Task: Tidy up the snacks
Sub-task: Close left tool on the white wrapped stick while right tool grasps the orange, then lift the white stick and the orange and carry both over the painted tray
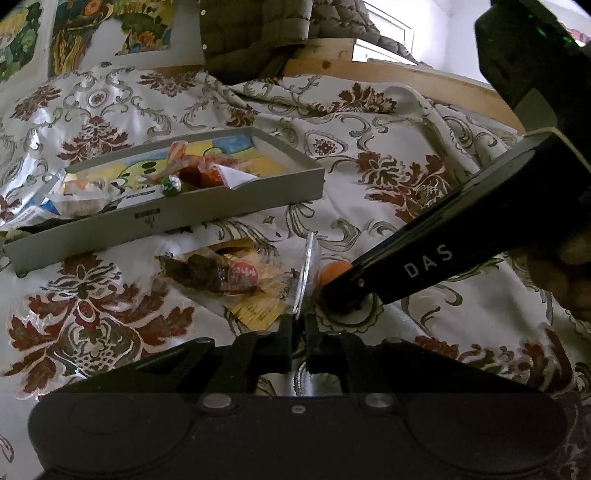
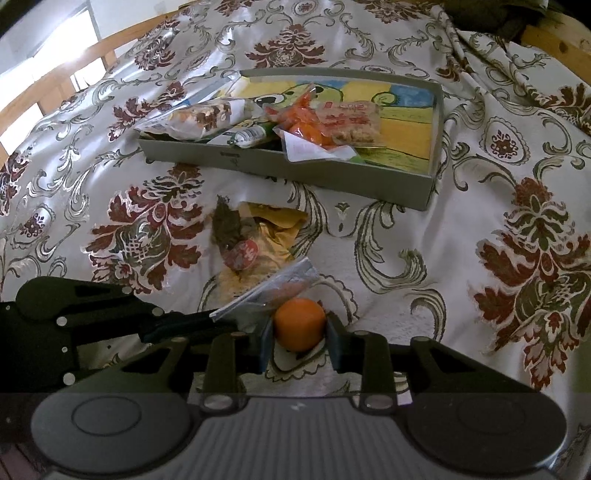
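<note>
A grey tray (image 2: 424,184) with several snack packets stands on the patterned bedspread; it also shows in the left wrist view (image 1: 258,201). My left gripper (image 1: 299,325) is shut on the edge of a clear silver wrapper (image 1: 308,269), also seen in the right wrist view (image 2: 269,286). My right gripper (image 2: 299,330) is shut on an orange round snack (image 2: 300,320) at the wrapper's end; the snack also shows in the left wrist view (image 1: 332,271). A brown and yellow snack packet (image 2: 255,240) lies between the grippers and the tray.
The floral bedspread (image 2: 480,240) covers the bed. A wooden bed frame (image 1: 424,79) runs along the far edge, with a dark jacket (image 1: 258,33) draped over it.
</note>
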